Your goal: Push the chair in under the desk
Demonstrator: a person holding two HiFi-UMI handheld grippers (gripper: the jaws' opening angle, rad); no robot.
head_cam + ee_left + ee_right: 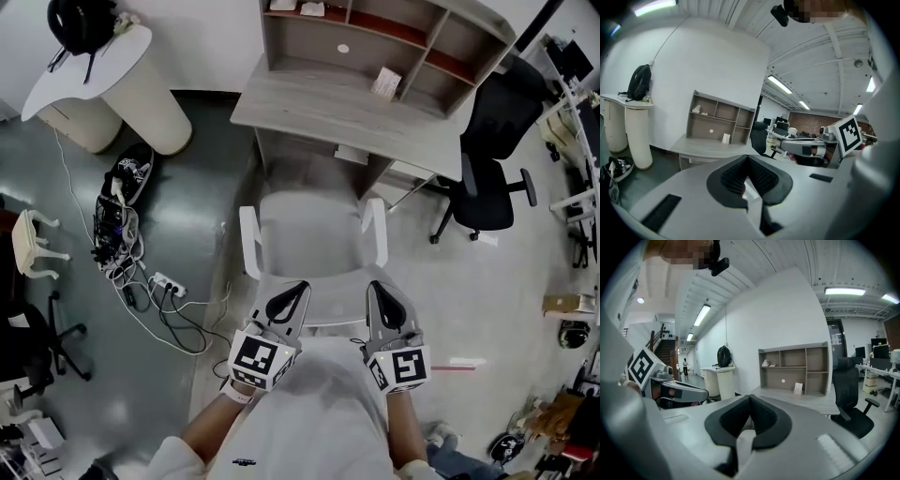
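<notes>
the white plastic armchair (pixel 314 234) stands straight before you, facing the grey wooden desk (pixel 309 108) just beyond it. a grey wooden shelf unit (pixel 398 37) sits on the desk's back. a black office chair (pixel 492 159) stands right of the desk; a white power strip (pixel 161 281) lies on the floor left of the armchair.

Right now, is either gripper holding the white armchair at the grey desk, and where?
Neither holds anything: left gripper and right gripper have shut jaws, tips at the backrest top of the white armchair.
</notes>
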